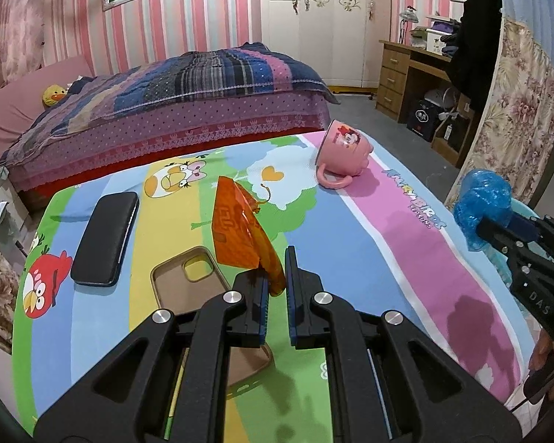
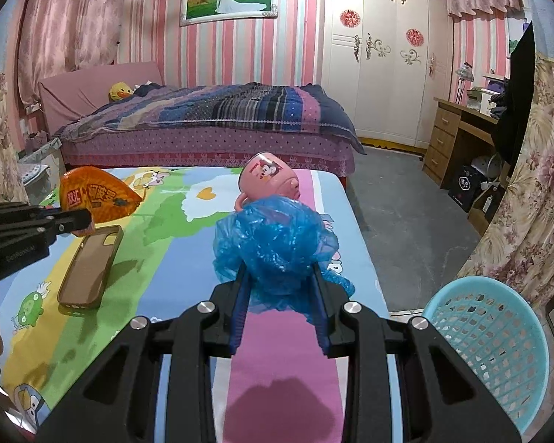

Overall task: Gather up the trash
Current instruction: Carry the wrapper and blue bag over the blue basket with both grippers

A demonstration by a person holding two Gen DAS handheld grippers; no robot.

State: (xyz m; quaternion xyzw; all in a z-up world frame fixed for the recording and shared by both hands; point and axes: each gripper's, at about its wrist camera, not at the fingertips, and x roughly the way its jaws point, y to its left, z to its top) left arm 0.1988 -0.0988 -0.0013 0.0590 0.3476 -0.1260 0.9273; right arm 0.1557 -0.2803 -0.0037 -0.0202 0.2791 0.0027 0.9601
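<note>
My left gripper (image 1: 276, 271) is shut on an orange snack wrapper (image 1: 240, 229) and holds it above the cartoon-print table cover (image 1: 351, 251); the wrapper also shows in the right wrist view (image 2: 96, 195). My right gripper (image 2: 279, 280) is shut on a crumpled blue plastic bag (image 2: 273, 243), held above the table's right side; the bag also shows at the right of the left wrist view (image 1: 482, 203). A light blue mesh basket (image 2: 495, 347) stands beside the table's right edge, to the right of my right gripper.
A pink mug (image 1: 341, 153) lies on its side at the far end of the table. A brown phone case (image 1: 188, 280) and a black case (image 1: 105, 238) lie on the left part. A bed (image 2: 210, 122), wardrobe and wooden desk (image 2: 458, 136) stand beyond.
</note>
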